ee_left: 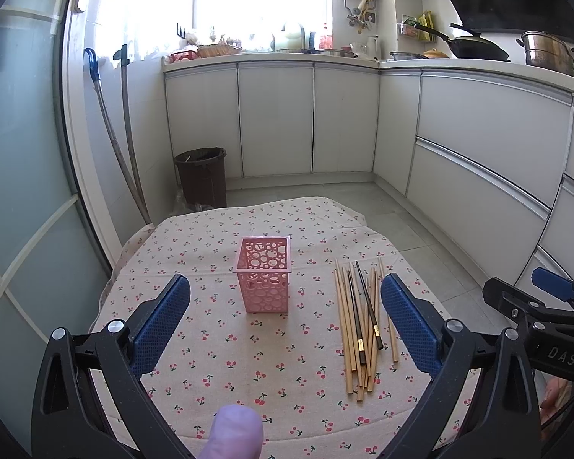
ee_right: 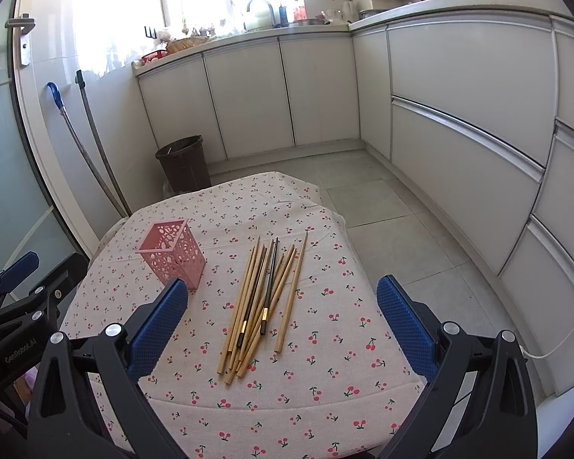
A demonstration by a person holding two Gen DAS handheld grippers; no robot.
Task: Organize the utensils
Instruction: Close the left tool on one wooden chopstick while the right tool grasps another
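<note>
Over by the frosted glass door (ee_left: 23, 153) two long handles (ee_left: 128, 141) lean against the wall, with a brown waste bin (ee_left: 202, 176) beside them on the floor. Nearer, a small table draped in a cherry-print cloth (ee_left: 229, 363) serves as the work surface.

The left gripper (ee_left: 285, 319) hovers low over the table's near edge, its blue pads spread wide with nothing between them. It faces the pink perforated holder (ee_left: 264, 279), which stands upright and empty toward the left of the cloth, open mouth up. I'd guess this gripper is placed to steady the holder, since a light plastic cup like that would tip easily when sticks go in.

Just right of the holder, clear of it, lies a loose pile of chopsticks (ee_right: 262, 302): mostly pale bamboo ones, with a dark pair (ee_right: 265, 290) banded in gold resting on top. They fan out slightly, thin tips pointing away toward the white cabinets (ee_right: 287, 91).

The right gripper (ee_right: 283, 325) is lined up on that pile, jaws also wide apart and empty, above the thicker near ends. That seems the sensible approach, as the butts overlap there and can be pinched together.

Nothing is sorted yet; every chopstick is on the cloth.
</note>
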